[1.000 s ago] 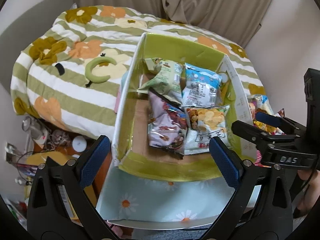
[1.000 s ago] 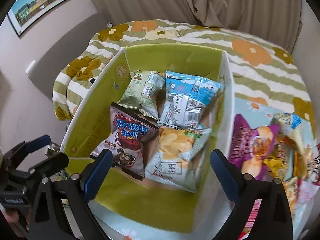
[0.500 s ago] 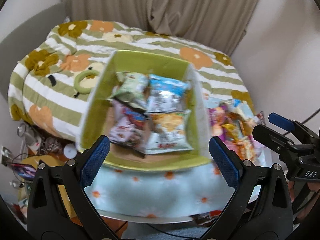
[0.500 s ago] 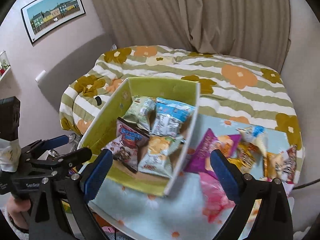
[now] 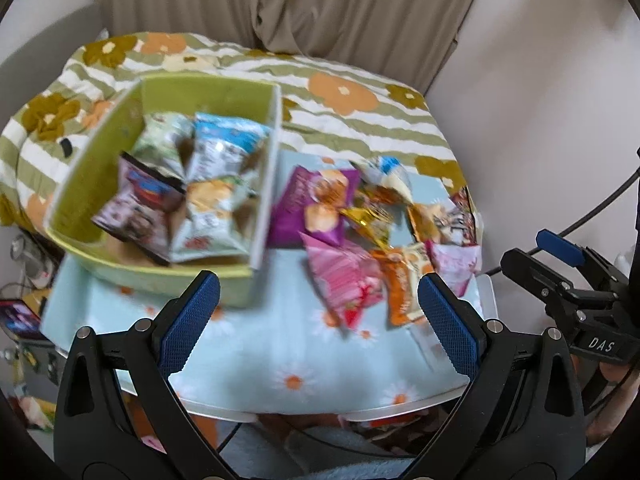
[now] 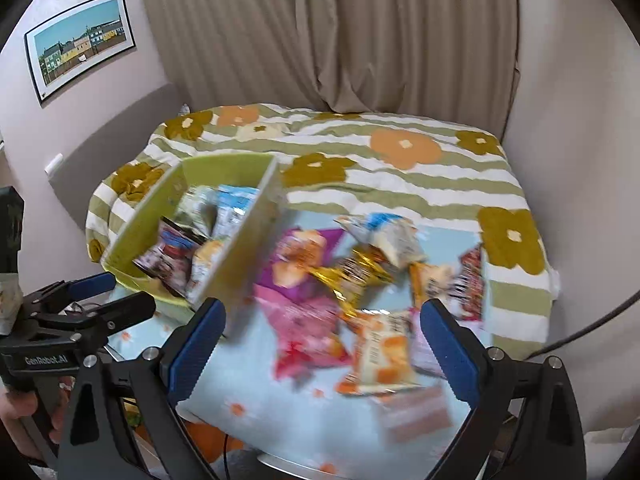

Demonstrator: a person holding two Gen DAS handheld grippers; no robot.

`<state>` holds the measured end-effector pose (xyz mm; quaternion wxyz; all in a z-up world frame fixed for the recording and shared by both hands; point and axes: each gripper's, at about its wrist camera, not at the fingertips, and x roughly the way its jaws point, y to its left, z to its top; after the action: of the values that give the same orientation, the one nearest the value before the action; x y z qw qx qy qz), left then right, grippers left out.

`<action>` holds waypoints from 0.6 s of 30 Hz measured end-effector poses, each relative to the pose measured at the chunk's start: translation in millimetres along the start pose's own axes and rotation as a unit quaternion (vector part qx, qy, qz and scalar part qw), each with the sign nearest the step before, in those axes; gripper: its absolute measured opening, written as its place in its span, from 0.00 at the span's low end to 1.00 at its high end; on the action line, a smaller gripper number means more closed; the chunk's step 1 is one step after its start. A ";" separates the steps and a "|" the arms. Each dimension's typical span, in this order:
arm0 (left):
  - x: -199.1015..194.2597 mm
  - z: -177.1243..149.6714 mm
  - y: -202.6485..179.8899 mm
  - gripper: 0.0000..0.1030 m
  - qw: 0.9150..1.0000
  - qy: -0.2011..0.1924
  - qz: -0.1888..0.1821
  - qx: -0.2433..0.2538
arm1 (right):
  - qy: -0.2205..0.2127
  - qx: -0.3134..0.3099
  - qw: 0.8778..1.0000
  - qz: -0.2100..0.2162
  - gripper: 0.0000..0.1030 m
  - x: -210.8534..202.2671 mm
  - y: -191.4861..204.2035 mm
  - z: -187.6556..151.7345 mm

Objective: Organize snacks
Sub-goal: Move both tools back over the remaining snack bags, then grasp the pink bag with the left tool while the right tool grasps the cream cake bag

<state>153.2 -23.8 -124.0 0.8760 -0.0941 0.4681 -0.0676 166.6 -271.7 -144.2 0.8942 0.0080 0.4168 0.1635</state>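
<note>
Both left tongs (image 5: 318,320) and right tongs (image 6: 324,344) spread wide, empty, above tabletop (image 5: 256,364); green box (image 5: 156,268) left, loose snack packets (image 5: 348,284) right.

Beige curtains (image 6: 360,32) hang at the far wall behind a floral striped bed (image 6: 400,168); a framed picture (image 6: 80,40) hangs left.

- One green box (image 5: 96,184), at the left end of the table (image 5: 256,364).
- Four snack packets (image 5: 208,184) inside the box.
- A loose heap of packets (image 5: 360,236) right of the box; blur prevents an exact count.
- Two grippers (image 5: 316,320) (image 6: 320,340).
</note>
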 end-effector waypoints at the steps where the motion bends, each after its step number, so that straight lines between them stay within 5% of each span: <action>1: 5.6 -2.8 -5.5 0.96 1.000 0.005 -0.001 -0.003 | 0.002 0.000 1.000 0.000 0.94 0.6 -6.6 -3.4; 18: 113.3 -18.1 -39.2 0.96 0.997 0.071 0.008 -0.023 | 0.021 -0.011 1.000 0.019 0.94 58.8 -62.8 -52.7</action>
<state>199.6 -87.1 -216.4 0.8389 -0.1051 0.5309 -0.0567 180.4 -320.0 -231.7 0.8820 0.0025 0.4335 0.1847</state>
